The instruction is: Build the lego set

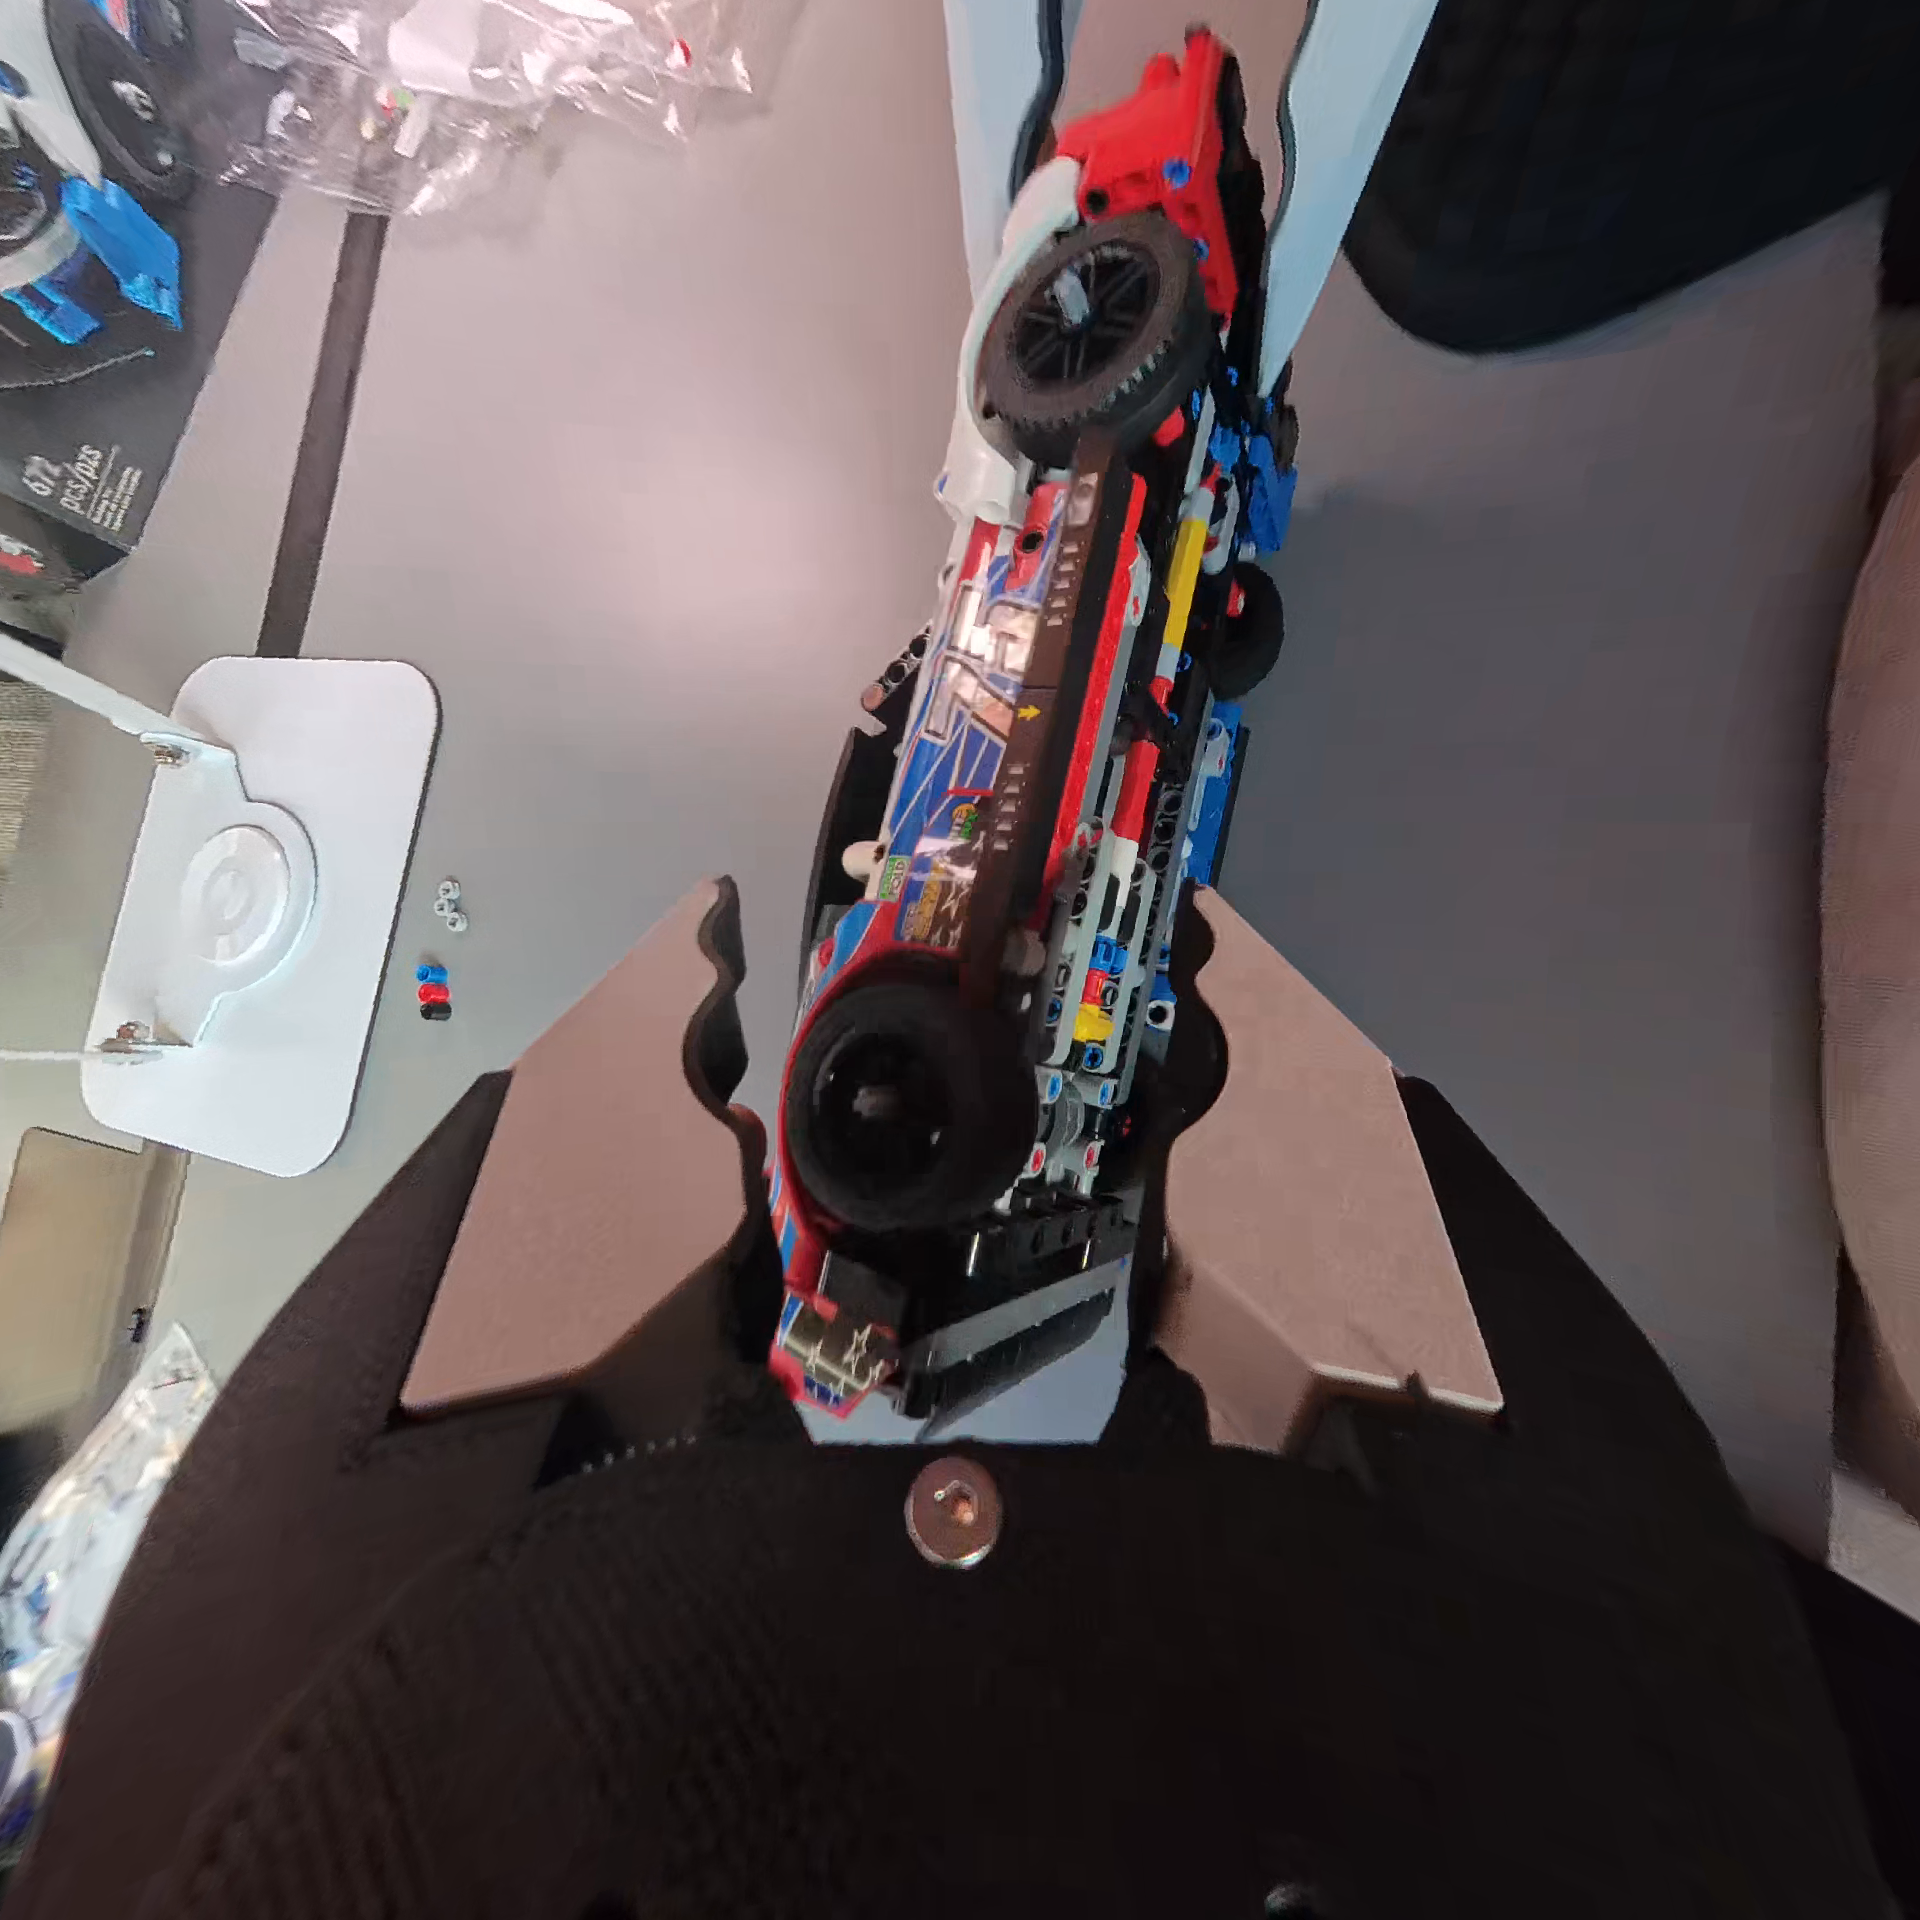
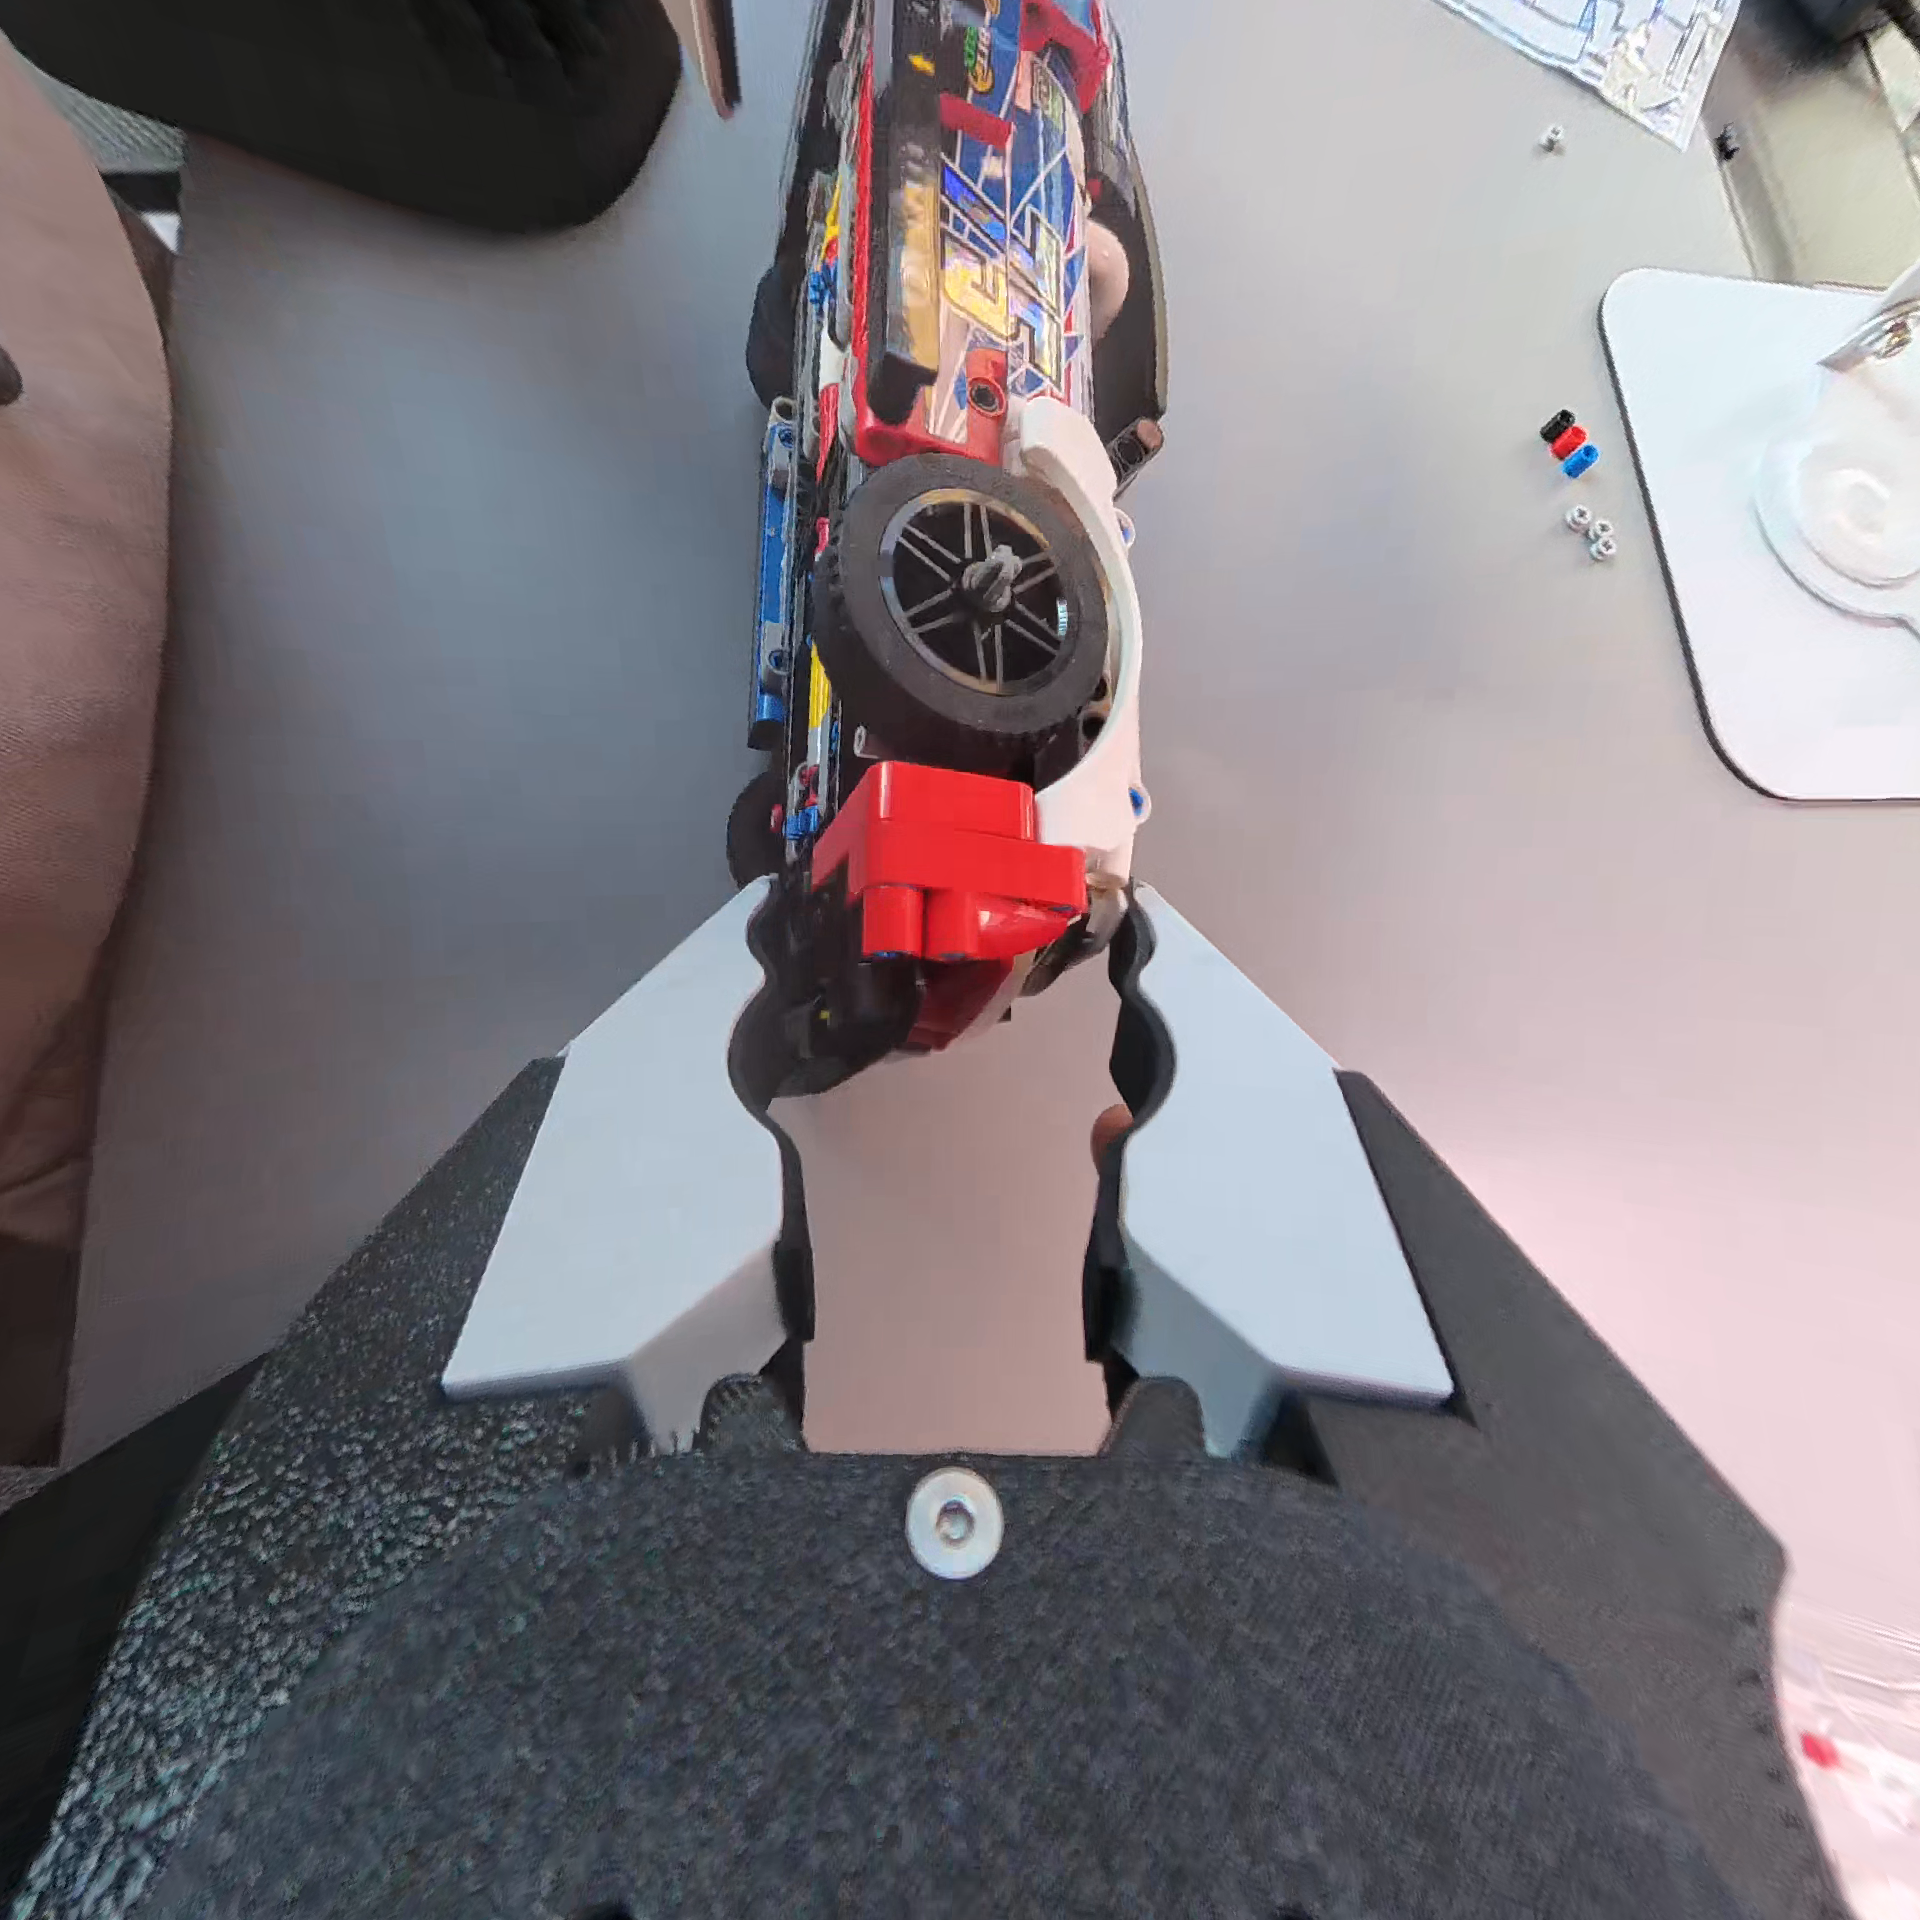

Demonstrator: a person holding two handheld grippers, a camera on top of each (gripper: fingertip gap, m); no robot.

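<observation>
A red, white and blue lego race car (image 1: 1039, 727) with black wheels is held on its side above the grey table, underside facing right in the left wrist view. My left gripper (image 1: 956, 925), with tan fingers, is shut on the car's rear end beside the rear wheel (image 1: 894, 1112). My right gripper (image 2: 945, 899), with pale grey fingers, is shut on the car's front end (image 2: 966, 862), at the red nose block below the front wheel (image 2: 977, 603). The right gripper's pale fingers (image 1: 1309, 208) show at the top of the left wrist view.
Small blue, red and black pins (image 1: 434, 992) (image 2: 1569, 442) and small grey nuts (image 1: 450, 902) (image 2: 1590, 532) lie beside a white stand base (image 1: 312, 831) (image 2: 1766, 571). Clear plastic bags (image 1: 499, 94), the set's box (image 1: 83, 312) and a booklet (image 2: 1621, 52) lie around. The left gripper's tips are roughly 15 centimeters from the right gripper's.
</observation>
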